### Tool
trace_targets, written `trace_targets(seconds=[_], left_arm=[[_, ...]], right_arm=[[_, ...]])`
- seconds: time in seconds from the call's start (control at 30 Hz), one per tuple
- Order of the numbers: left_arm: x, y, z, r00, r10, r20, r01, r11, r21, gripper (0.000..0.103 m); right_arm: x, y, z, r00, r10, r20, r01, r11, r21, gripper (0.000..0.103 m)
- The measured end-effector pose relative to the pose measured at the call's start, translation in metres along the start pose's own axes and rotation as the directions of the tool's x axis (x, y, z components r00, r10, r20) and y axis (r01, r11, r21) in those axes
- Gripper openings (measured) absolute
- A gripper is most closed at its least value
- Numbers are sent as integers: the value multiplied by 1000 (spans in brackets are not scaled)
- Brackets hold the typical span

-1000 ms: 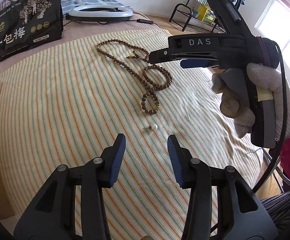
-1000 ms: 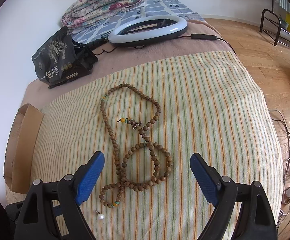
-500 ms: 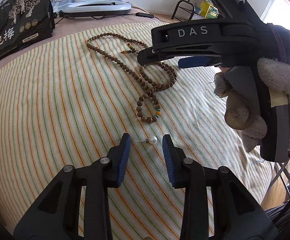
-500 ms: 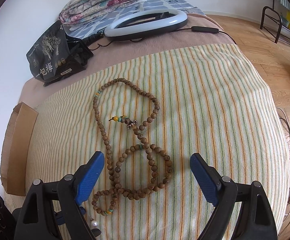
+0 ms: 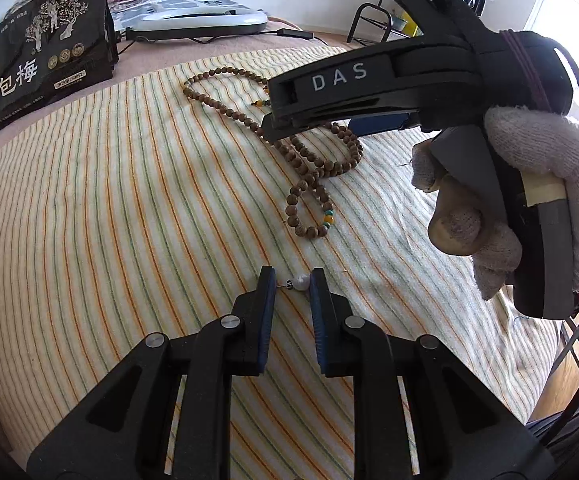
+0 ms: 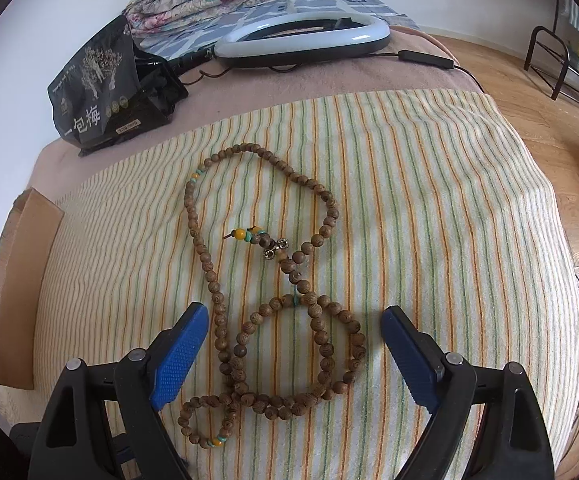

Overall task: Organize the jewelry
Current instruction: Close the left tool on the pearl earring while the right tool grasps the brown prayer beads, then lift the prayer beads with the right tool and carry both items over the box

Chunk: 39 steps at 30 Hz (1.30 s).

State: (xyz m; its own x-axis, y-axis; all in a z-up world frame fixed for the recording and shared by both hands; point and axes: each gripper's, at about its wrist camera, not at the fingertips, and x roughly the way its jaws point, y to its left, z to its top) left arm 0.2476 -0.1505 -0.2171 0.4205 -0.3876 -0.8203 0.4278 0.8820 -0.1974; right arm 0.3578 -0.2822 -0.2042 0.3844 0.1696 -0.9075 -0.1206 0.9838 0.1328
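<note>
1. A small pearl earring (image 5: 300,281) lies on a striped towel (image 5: 129,200) spread over a bed, near the towel's near edge. Its thin post points left and the pearl sits at the right, so its long axis runs crosswise between the fingers of the left gripper (image 5: 292,286).
2. Over the last second the left gripper has come forward and its jaws have narrowed from wide apart to a close bracket around the earring. The right finger touches the pearl and the post tip meets the left one; a firm pinch is not certain. The pickup looks nearly made.
3. A long string of wooden beads (image 6: 273,312) lies coiled toward the towel's middle, just beyond the earring.
4. The right gripper (image 6: 293,344) hovers over the lower bead loop, jaws spread wide, holding nothing.
5. A black snack bag (image 6: 97,96) and a ring light (image 6: 301,36) sit past the towel's far edge.
</note>
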Motion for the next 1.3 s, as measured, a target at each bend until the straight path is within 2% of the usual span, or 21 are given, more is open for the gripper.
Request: trace_targets(seconds=[0.13,0.23,0.33,0.4,0.5,0.8,1.3], left_arm=[[-4,4,-5,1000,5,2,-5,1000,-5,16],[-6,7,-6,1000,6,1,-6,1000,-11,16],[-8,10,-7,1000,4,-1,-4,1000,-19,16],[-9,12,-6,1000,3,-3,-4,1000,-26,16],[-12,14,-7,1000,7,-4,-7,1000,-29,16],[-28,22,-4,1000,17,14,-17,999,-47,16],[-82,31,5,994,21,104,-16,998,-53,16]], right_arm=[[5,7,-2,998,-68,-16,67,996,-58,85],[5,11,-4,993,-116,-14,114,989,-95,77],[1,13,-4,992,-128,-4,127,986,-113,53],[-1,15,-4,991,-131,-1,130,984,-123,29],[-3,20,-5,992,-126,3,125,982,-140,13],[-19,22,-6,994,-102,42,106,987,-117,11],[-94,48,-2,978,-75,195,98,989,-110,11]])
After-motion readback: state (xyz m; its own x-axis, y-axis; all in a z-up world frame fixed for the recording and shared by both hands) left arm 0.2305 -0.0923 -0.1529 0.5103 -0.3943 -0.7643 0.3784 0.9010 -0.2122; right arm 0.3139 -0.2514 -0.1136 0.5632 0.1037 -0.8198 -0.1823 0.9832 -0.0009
